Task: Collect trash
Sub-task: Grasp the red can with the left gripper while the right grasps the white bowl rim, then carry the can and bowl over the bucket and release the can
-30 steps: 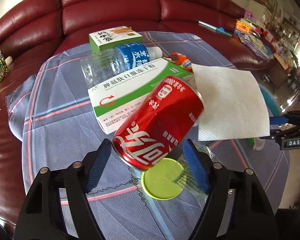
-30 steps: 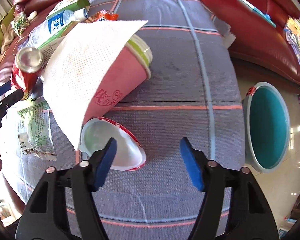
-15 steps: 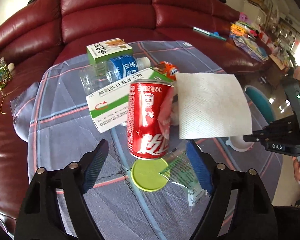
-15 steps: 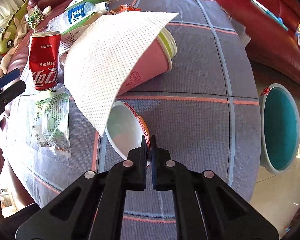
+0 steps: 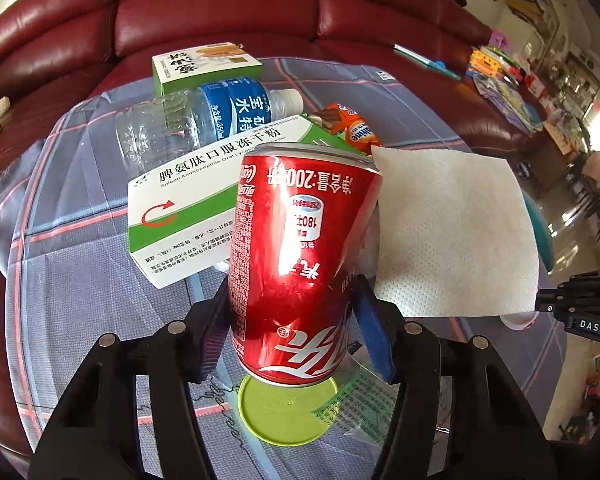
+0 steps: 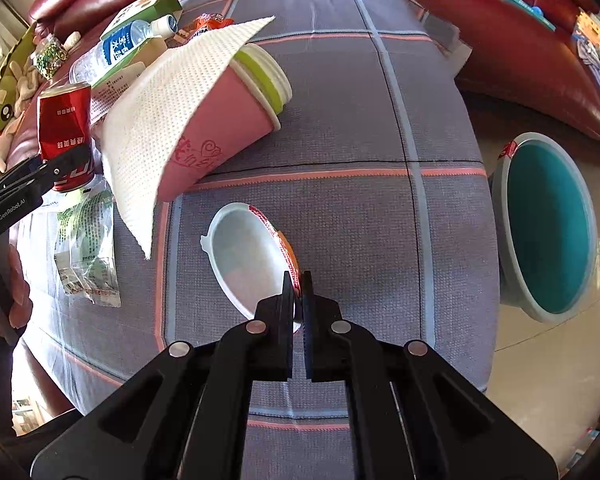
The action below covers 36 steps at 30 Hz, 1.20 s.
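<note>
Closing just now, my left gripper point(image 5: 292, 320) has its blue pads pressed on either side of the red soda can point(image 5: 300, 256), which stands upside down over a green lid point(image 5: 276, 416) on the checked cloth point(image 5: 80, 280). My right gripper point(image 6: 297, 296) is pinched tight on the rim of a shallow white cup point(image 6: 248, 260) near the cloth's edge, with the teal bin point(image 6: 548, 224) on the floor beside it.

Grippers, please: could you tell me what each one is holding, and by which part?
Left gripper grips the red can by its lower sides; right gripper pinches the white lid by its rim.
</note>
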Each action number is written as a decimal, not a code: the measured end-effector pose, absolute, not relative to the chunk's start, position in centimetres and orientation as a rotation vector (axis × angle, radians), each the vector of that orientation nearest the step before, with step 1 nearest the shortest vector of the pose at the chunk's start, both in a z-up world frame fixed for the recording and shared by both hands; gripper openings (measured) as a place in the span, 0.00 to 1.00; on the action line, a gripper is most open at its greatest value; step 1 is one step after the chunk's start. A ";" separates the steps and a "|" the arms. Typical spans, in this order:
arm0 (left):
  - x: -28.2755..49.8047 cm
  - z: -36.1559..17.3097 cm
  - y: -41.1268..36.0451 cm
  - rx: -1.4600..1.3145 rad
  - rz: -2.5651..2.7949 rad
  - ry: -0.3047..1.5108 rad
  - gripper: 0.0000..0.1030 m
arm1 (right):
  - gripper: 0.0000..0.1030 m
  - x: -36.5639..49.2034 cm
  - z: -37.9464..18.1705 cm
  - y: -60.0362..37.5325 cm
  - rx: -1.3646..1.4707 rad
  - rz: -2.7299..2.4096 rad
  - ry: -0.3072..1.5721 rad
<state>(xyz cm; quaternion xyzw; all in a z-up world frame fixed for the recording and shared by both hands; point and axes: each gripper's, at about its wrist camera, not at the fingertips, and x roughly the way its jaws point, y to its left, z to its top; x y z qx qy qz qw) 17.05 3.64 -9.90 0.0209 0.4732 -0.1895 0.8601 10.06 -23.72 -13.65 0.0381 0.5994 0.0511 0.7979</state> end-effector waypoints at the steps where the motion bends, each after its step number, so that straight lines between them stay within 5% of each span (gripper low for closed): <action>1: 16.8 -9.7 3.6 0.048 -0.387 0.983 0.57 | 0.03 10.1 -13.6 -23.9 0.085 0.108 1.283; 17: 11.3 -1.1 0.1 0.065 -0.367 0.867 0.57 | 0.03 8.2 -9.4 -29.2 0.241 0.111 1.142; 26: 9.7 1.4 -9.6 0.117 -0.523 0.851 0.57 | 0.03 6.2 -5.7 -36.8 0.363 0.057 1.002; 36: 10.3 -1.9 -25.0 0.219 -0.716 0.945 0.57 | 0.03 2.5 -4.5 -49.2 0.453 -0.141 0.915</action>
